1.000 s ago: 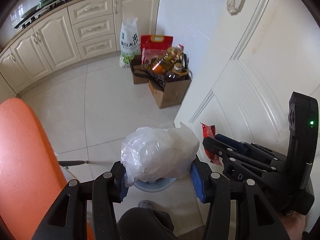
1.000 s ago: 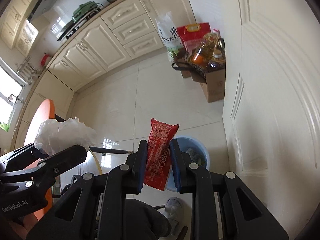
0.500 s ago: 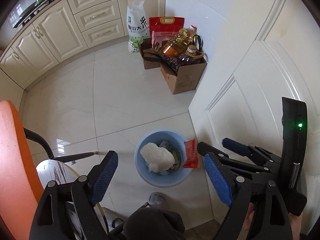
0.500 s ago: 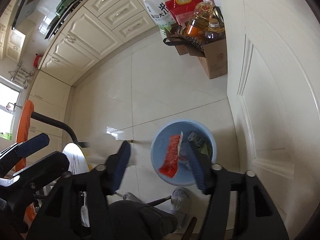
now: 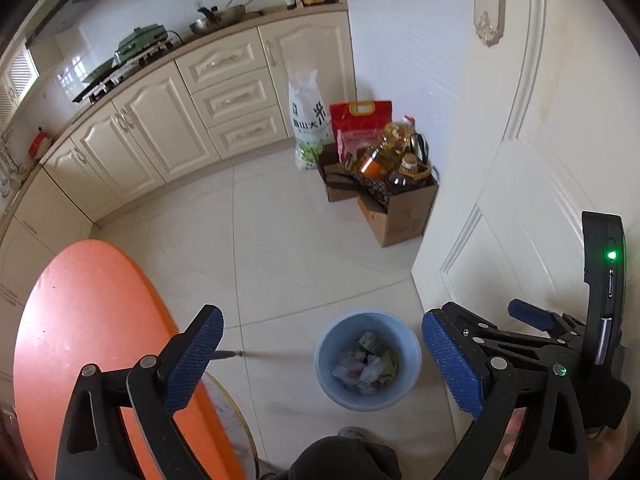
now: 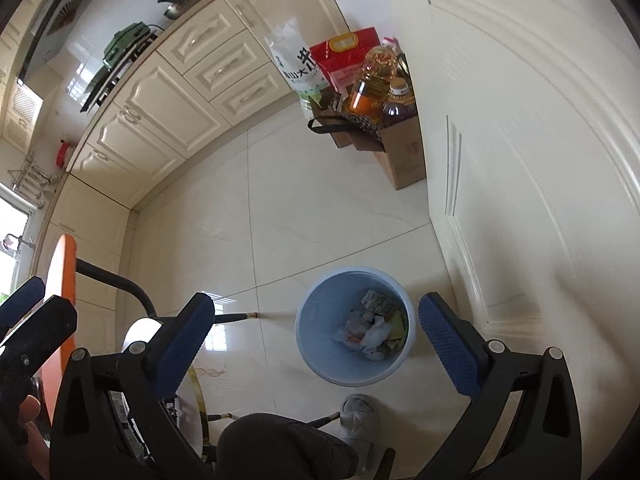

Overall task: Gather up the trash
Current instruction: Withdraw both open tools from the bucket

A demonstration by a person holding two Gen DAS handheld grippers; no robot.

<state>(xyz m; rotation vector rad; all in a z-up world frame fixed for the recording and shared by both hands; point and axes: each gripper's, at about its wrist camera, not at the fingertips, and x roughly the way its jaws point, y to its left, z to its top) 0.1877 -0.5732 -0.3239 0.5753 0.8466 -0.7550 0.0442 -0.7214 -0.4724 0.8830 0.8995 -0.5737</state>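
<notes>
Both pieces of trash have been dropped since a second ago, and both claws are now empty.

Left claw [image 5: 320, 354] and right claw [image 6: 316, 334] have just been opening and are held wide apart, nothing between the pads; the white bag and red wrapper (earlier clamped) are seen among the trash [image 6: 370, 330] in the blue bin [image 6: 320, 360] on the floor beside the door [image 6: 540, 160].

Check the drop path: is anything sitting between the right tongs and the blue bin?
Nothing visible. The right tongs have just been opening, with nothing between them, and the blue bin stands open-topped on the floor below, trash inside.
</notes>
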